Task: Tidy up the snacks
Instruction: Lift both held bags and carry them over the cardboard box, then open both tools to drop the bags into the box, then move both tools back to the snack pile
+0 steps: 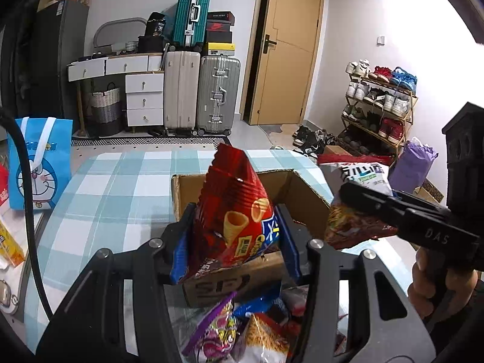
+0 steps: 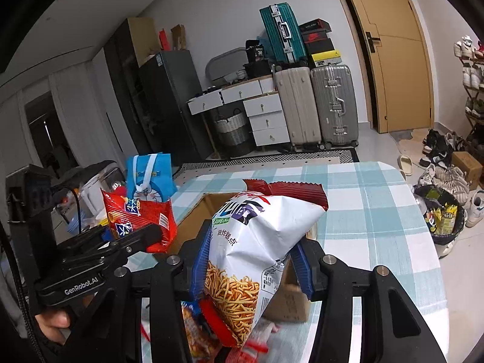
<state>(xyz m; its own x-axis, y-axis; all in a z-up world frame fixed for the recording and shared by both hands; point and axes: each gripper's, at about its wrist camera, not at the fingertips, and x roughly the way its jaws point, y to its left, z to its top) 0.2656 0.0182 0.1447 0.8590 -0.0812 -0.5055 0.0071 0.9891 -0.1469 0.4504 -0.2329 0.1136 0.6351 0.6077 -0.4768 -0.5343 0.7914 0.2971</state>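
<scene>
Far left on the checked tablecloth (image 1: pixel 115 187) sits a blue cartoon gift bag (image 1: pixel 39 163), well clear of the work. Your left gripper (image 1: pixel 233 236) has its jaws pinched narrow on a red cone-snack bag (image 1: pixel 239 211), which stands upright between the blue pads and hangs over the near wall of the open cardboard box (image 1: pixel 305 193). The box looks empty as far as its inside can be seen. Below the gripper, near the table's front edge, a loose pile of snack packets (image 1: pixel 242 332) waits. To the right, your right gripper (image 2: pixel 251 263) is clamped on a white bag of fried sticks (image 2: pixel 257 242), its red top seam crumpled, held above the box's right side. Step in hand, as I read it: carrying both bags to the box for dropping in. Next move calls for bringing each bag fully over the opening, lowering until its bottom clears the rim, then parting the jaws; stagger the two releases so the bags don't crowd each other. The pile remains for later trips.
</scene>
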